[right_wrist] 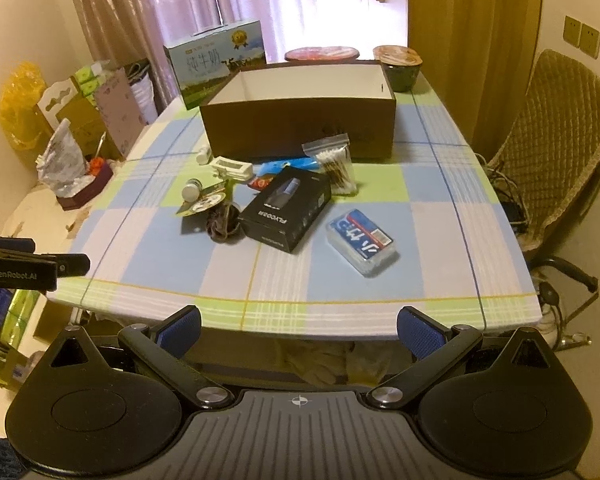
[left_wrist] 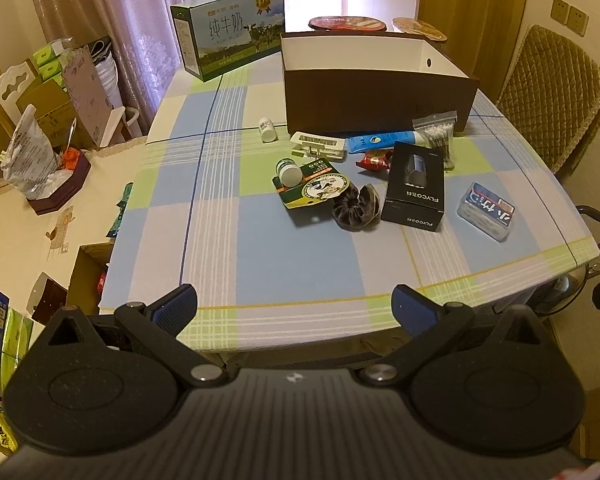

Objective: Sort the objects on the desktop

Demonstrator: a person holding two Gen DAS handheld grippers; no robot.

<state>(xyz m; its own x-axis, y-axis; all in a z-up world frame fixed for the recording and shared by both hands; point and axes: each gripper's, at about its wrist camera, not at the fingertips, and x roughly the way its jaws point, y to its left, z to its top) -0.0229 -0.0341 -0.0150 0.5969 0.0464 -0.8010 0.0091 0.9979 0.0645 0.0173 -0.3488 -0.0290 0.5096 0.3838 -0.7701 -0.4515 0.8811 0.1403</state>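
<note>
Both tools hang short of the near edge of the desk [right_wrist: 340, 240] with its blue, green and white checked cloth. The left tongs [left_wrist: 295, 304] are spread wide and empty, and so are the right tongs [right_wrist: 299, 326].

Ahead of both lies a loose cluster. Nearest the right tongs, slightly to their right, is the clear plastic pack with a blue label [right_wrist: 363, 242]. Straight ahead is the black rectangular shaver carton [right_wrist: 286, 213], with a dark fabric scrunchie [right_wrist: 220, 222] touching its left side and a small white-capped bottle [right_wrist: 191, 191] resting on a green printed card [right_wrist: 204, 206] further left. Beyond the carton are a clear zip bag of cotton swabs [right_wrist: 334, 166], a blue tube [right_wrist: 288, 165], a small red packet [right_wrist: 261, 182], a white flat gadget [right_wrist: 232, 169] and another small white bottle [right_wrist: 203, 155].

Likely trouble: the pieces overlap, so closing on one could drag a neighbour; the bottle may roll off the card; the soft scrunchie and slippery bag may slip from the grip.

The dark brown open box with a white inside [right_wrist: 300, 120] stands beyond the cluster; the visible part of its inside looks empty, though its floor is mostly hidden by the front wall. Nothing seems sorted yet.
</note>
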